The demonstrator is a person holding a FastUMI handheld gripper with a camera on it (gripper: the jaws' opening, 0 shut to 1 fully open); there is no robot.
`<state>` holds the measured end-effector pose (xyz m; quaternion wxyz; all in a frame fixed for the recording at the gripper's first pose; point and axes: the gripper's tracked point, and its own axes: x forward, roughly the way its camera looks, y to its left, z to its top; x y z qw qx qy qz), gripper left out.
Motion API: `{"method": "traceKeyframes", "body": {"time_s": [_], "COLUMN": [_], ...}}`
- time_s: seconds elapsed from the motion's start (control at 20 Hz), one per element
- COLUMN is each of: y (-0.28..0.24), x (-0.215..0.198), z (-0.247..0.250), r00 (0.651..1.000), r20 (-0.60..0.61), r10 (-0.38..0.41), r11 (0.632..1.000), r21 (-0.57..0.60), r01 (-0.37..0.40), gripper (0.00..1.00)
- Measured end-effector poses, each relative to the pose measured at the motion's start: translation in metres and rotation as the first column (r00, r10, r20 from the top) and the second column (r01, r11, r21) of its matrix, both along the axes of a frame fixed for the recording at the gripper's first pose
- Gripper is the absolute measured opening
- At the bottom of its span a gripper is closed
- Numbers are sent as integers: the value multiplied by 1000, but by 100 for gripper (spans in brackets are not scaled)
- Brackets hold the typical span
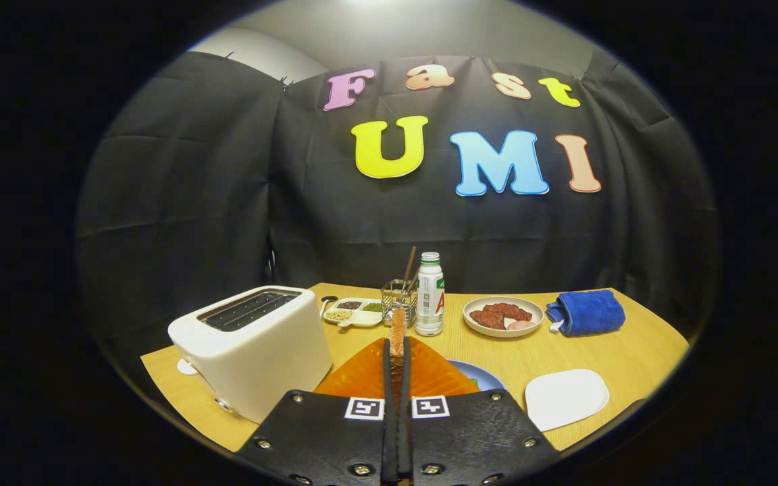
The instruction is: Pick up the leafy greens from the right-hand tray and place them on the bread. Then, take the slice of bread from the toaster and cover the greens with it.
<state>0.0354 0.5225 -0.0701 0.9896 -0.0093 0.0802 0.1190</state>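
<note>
A thin tan slice of bread is held upright, pinched between the nearly closed tongs, above a blue plate on the wooden counter, with the empty-slotted white toaster just beside them.

Black screw-studded tool with two square markers
</note>
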Motion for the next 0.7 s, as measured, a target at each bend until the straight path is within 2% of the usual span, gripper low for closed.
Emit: {"method": "traceKeyframes", "body": {"time_s": [0.45,0.7], "y": [8,1], "x": [2,7], "z": [-26,-36], "r00": [997,995], "r20": [-63,-96], "r10": [32,18], "r11": [999,999], "r21": [27,51], "r01": [-31,-13], "gripper": [1,1]}}
